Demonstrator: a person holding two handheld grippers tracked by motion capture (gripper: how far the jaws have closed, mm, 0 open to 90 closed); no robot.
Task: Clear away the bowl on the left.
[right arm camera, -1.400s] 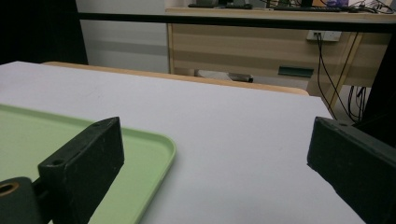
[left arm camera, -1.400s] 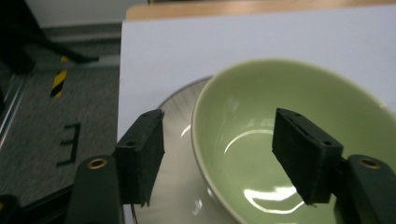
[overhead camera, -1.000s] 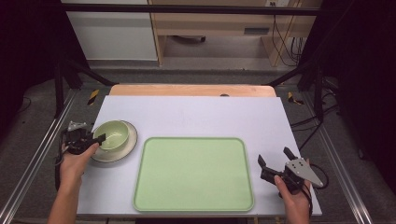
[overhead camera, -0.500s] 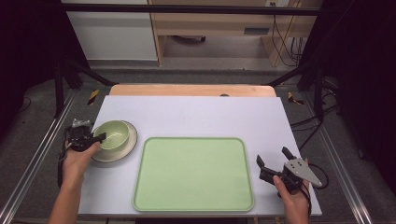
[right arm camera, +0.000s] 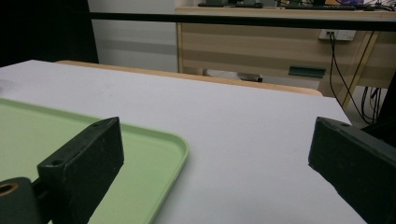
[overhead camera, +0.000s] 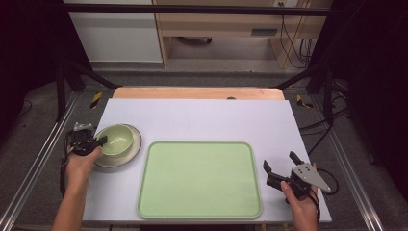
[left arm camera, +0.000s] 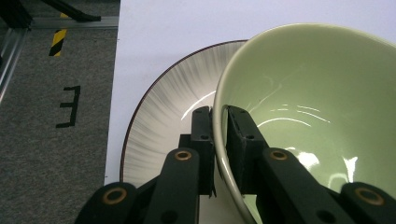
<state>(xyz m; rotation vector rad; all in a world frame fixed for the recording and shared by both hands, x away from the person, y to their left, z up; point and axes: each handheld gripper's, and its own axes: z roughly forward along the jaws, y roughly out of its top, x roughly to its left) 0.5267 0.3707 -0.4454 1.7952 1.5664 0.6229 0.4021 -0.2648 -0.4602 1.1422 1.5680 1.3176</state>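
A pale green bowl sits on a white plate with a dark rim at the table's left. My left gripper has just been closing and now pinches the bowl's near rim, one jaw inside and one outside. A large green tray lies in the middle of the table. To its right my right gripper hovers open over the bare tabletop, its left jaw above the tray's corner.
The white table top has bare room behind the tray and on the right. A wooden strip runs along its far edge. Metal rails flank the table. A desk with cables stands beyond.
The left gripper's jaws have closed onto the bowl's rim. Both hands have stayed where they were, and the bowl and plate have not shifted.
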